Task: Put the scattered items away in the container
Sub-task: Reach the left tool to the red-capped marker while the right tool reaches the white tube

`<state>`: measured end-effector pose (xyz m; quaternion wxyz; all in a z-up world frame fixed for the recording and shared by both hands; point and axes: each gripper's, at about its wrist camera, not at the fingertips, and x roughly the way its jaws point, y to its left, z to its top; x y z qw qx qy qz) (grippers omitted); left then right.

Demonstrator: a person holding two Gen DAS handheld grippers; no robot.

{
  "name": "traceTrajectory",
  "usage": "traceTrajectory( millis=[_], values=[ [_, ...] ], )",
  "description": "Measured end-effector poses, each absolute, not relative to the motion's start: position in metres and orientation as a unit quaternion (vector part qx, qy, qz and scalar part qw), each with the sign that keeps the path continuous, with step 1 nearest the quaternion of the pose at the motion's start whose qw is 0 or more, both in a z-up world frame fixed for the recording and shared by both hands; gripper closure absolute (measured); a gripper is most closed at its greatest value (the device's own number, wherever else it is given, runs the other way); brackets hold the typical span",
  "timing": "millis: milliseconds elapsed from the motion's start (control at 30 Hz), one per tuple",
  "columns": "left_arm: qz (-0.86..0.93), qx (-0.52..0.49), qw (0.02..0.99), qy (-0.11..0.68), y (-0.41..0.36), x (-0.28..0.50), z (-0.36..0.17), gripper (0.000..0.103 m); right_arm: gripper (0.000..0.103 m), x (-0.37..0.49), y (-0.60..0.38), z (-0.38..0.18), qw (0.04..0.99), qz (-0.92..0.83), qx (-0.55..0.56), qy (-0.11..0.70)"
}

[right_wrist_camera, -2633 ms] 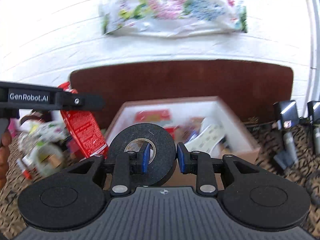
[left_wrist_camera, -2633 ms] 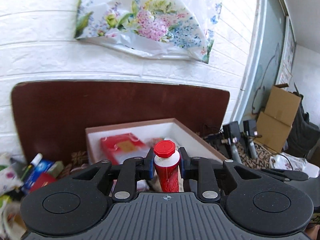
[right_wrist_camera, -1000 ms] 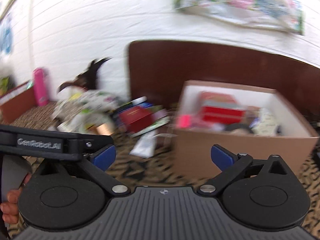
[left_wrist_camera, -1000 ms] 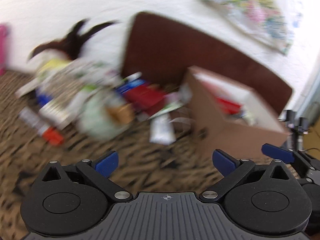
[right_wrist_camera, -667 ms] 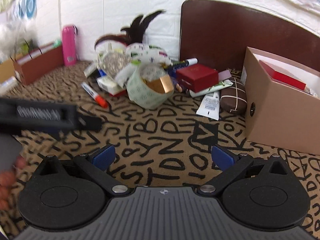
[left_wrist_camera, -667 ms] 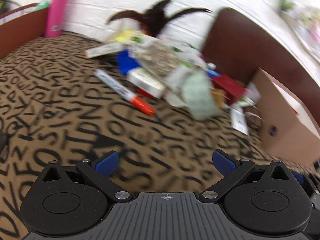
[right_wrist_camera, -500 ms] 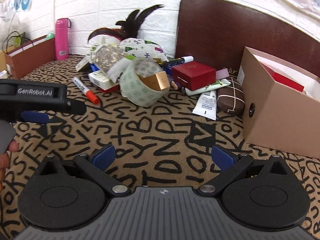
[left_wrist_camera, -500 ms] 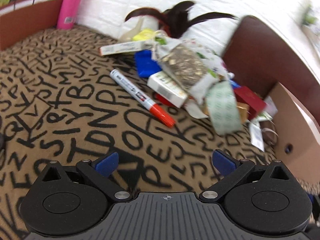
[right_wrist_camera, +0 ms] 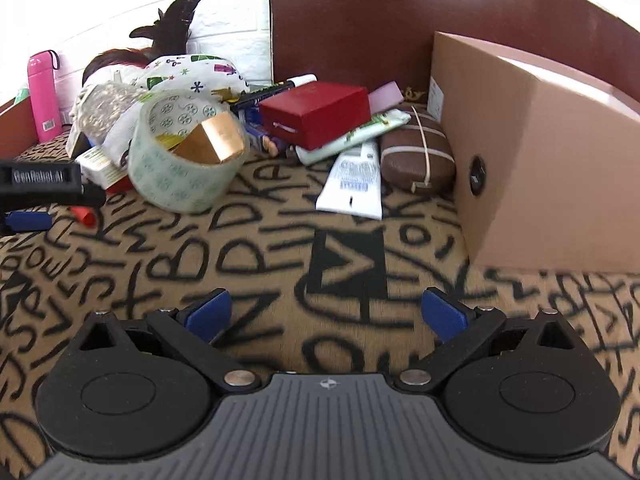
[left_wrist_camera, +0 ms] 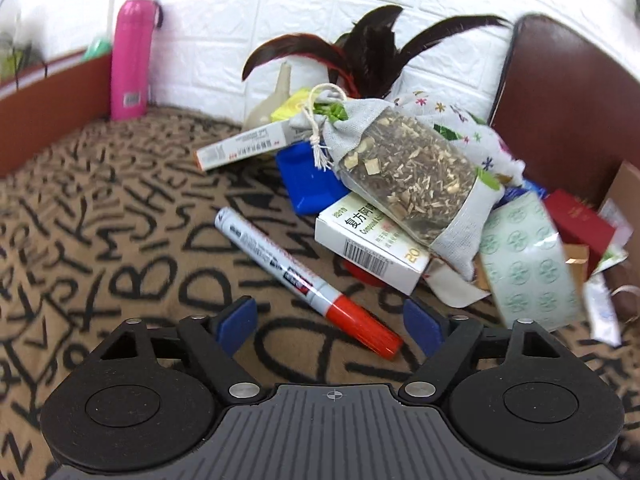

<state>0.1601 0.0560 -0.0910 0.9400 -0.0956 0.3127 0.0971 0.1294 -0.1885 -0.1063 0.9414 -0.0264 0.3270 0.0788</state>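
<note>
My left gripper (left_wrist_camera: pixel 331 328) is open and empty, low over the patterned cloth, with the red-capped marker (left_wrist_camera: pixel 304 280) lying just ahead between its jaws. Behind the marker lie a white medicine box (left_wrist_camera: pixel 372 248), a herb sachet (left_wrist_camera: pixel 404 172) and a green tape roll (left_wrist_camera: pixel 528 260). My right gripper (right_wrist_camera: pixel 326 316) is open and empty over bare cloth. Ahead of it lie the tape roll (right_wrist_camera: pixel 180 160), a red box (right_wrist_camera: pixel 316 114), a white tube (right_wrist_camera: pixel 354 182) and a brown pouch (right_wrist_camera: pixel 416 156). The cardboard box (right_wrist_camera: pixel 532 160) stands at the right.
A pink bottle (left_wrist_camera: pixel 132 60) stands by the white brick wall at the left. A brown tray edge (left_wrist_camera: pixel 52 108) runs along the far left. Dark feathers (left_wrist_camera: pixel 372 52) and a brown headboard (right_wrist_camera: pixel 380 12) are behind the pile. The left gripper shows in the right wrist view (right_wrist_camera: pixel 44 188).
Both grippers let go of the red tube and the black tape at the box, opened, swung left to the pile and came down low. The left gripper closed in on the marker.
</note>
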Motion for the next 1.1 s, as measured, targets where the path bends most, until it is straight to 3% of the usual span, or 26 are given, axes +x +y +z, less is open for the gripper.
traceTrajectory(
  millis=[133, 233, 300, 467, 533, 633, 700, 767, 833, 867, 900, 1000, 1100],
  values=[
    [0.113, -0.066, 0.943, 0.305, 0.051, 0.164, -0.094, 0.022, 0.003, 0.154, -0.185, -0.107, 0.942, 0.077, -0.025, 0.326],
    [0.12, -0.072, 0.944, 0.3, 0.057, 0.168, -0.093, 0.037, 0.003, 0.175, -0.183, -0.107, 0.943, 0.07, -0.019, 0.324],
    [0.121, -0.077, 0.944, 0.297, 0.063, 0.172, -0.093, 0.052, 0.003, 0.188, -0.182, -0.108, 0.944, 0.061, -0.012, 0.323],
    [0.12, -0.083, 0.944, 0.296, 0.072, 0.177, -0.093, 0.065, 0.005, 0.198, -0.18, -0.108, 0.948, 0.015, 0.012, 0.316],
    [0.119, -0.084, 0.945, 0.294, 0.073, 0.177, -0.093, 0.065, 0.021, 0.194, -0.181, -0.106, 0.953, 0.005, 0.01, 0.304],
    [0.119, -0.086, 0.945, 0.292, 0.074, 0.178, -0.094, 0.06, 0.02, 0.196, -0.179, -0.108, 0.952, 0.007, -0.003, 0.306],
    [0.114, -0.093, 0.946, 0.289, 0.076, 0.178, -0.095, 0.05, 0.02, 0.201, -0.177, -0.108, 0.951, 0.003, -0.009, 0.308],
    [0.112, -0.098, 0.946, 0.287, 0.078, 0.177, -0.095, 0.05, 0.02, 0.203, -0.174, -0.106, 0.951, 0.003, -0.012, 0.308],
    [0.111, -0.098, 0.946, 0.288, 0.078, 0.178, -0.095, 0.057, 0.02, 0.206, -0.169, -0.107, 0.952, 0.002, -0.017, 0.306],
    [0.113, -0.098, 0.946, 0.289, 0.079, 0.178, -0.095, 0.067, 0.021, 0.209, -0.168, -0.107, 0.951, 0.001, -0.012, 0.307],
    [0.115, -0.099, 0.945, 0.289, 0.08, 0.178, -0.095, 0.073, 0.022, 0.212, -0.169, -0.107, 0.951, 0.0, -0.003, 0.309],
    [0.117, -0.114, 0.943, 0.289, 0.087, 0.175, -0.095, 0.088, 0.054, 0.216, -0.17, -0.103, 0.953, 0.002, -0.002, 0.304],
    [0.108, -0.128, 0.942, 0.29, 0.094, 0.165, -0.095, 0.089, 0.055, 0.207, -0.168, -0.103, 0.953, 0.009, -0.016, 0.304]
  ],
)
